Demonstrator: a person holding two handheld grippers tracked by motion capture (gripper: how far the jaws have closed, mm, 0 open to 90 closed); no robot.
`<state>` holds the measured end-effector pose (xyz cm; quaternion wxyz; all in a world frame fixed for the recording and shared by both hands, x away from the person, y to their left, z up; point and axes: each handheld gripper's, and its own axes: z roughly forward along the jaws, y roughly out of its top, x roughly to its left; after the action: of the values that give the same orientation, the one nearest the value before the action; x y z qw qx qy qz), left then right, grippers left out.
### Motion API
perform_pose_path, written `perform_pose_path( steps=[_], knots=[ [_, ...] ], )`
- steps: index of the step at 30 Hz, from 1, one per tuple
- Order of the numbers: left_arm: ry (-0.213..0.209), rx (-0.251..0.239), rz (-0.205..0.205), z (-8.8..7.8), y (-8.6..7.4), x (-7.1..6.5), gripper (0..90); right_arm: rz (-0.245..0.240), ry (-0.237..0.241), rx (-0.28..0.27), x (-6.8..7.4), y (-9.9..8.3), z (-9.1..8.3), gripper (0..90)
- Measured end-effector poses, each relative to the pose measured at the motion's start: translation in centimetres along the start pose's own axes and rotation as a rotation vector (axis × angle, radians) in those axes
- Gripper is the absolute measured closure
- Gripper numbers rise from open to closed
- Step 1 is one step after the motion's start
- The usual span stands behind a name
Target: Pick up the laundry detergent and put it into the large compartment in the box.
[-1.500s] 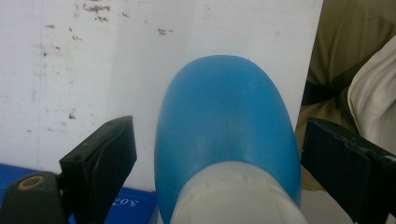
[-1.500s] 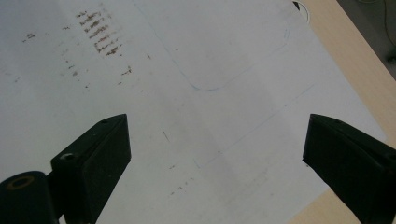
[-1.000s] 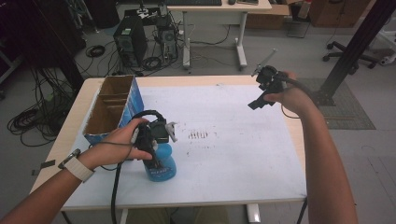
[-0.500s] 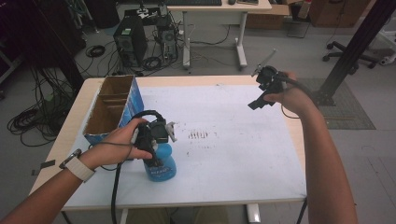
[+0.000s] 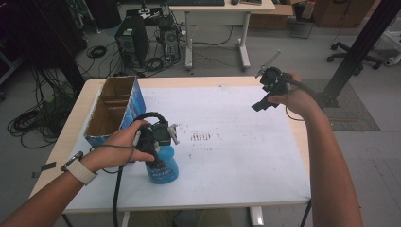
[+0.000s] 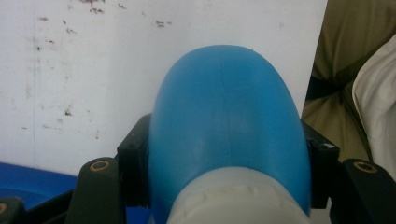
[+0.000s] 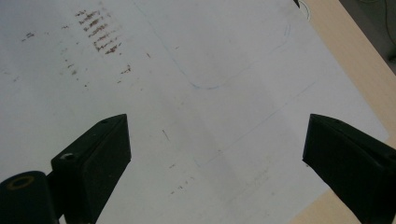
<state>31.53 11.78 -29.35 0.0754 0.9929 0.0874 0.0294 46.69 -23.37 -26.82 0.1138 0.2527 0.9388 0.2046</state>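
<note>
Two arms reach over the table [image 5: 283,179]. The left gripper [image 5: 158,142] points down near the table's front left, and its jaws have just squeezed onto the blue bottle [image 5: 163,168] standing there. The right gripper [image 5: 265,97] hangs high at the far right, jaws wide and empty. Neither hand has moved.

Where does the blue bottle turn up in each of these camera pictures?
High view: the blue bottle stands near the table's front left, with the left gripper closed on it.
Left gripper view: it sits centre and low, pinched between the two black jaws, its pale cap at the bottom edge.
Right gripper view: open jaws over bare white paper, with no bottle.
Shared landmark: the white paper sheet with brown specks.
</note>
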Motion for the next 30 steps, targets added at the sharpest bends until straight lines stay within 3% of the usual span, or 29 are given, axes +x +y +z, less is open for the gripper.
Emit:
perform_pose_path(
  steps=[18, 30],
  knots=[
    [0.005, 0.012, -0.035, -0.8, -0.2, 0.0, 36.9, 0.003, -0.003, -0.003, 0.0, -0.1, -0.2, 7.9],
    [0.022, 0.018, -0.067, -2.5, 0.0, -0.4, 37.0, 0.003, -0.001, -0.01, 0.1, -0.3, -0.3, 7.9]
  ],
)
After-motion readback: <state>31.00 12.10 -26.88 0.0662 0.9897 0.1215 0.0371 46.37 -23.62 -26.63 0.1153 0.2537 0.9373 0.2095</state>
